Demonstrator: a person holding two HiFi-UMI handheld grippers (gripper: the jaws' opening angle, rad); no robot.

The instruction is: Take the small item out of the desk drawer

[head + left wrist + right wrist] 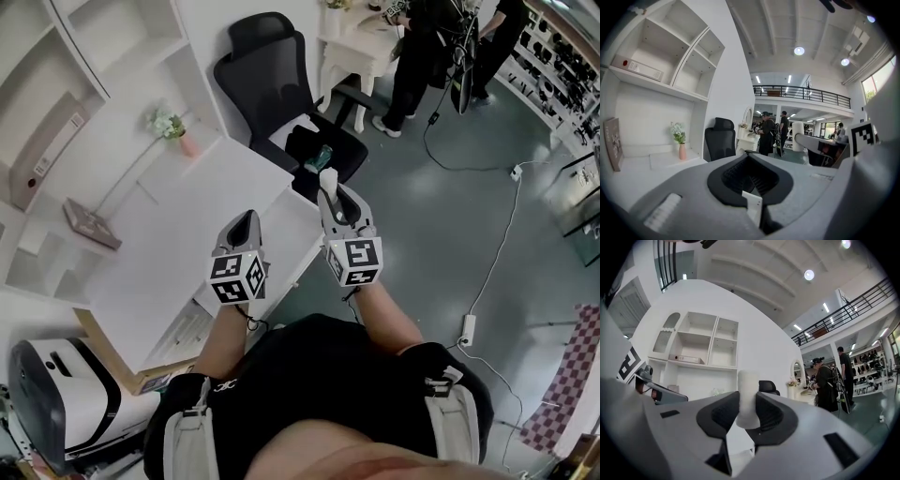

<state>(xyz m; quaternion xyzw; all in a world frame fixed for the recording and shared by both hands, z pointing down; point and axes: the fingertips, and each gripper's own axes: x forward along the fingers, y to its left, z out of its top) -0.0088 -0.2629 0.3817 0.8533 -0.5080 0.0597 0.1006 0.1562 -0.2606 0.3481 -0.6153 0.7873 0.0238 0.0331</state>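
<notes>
My right gripper is shut on a small white cylinder, held upright above the desk's front edge. In the right gripper view the cylinder stands between the two black ribbed pads and sticks out above them. My left gripper hovers over the white desk to the left of the right one. Its pads are together with nothing between them. From here I cannot tell whether the drawer below the desk edge is open.
A black office chair stands just beyond the desk, with a teal object on its seat. On the desk are a pink vase with flowers and a book. A printer sits at lower left. People stand far behind, and cables run to a power strip.
</notes>
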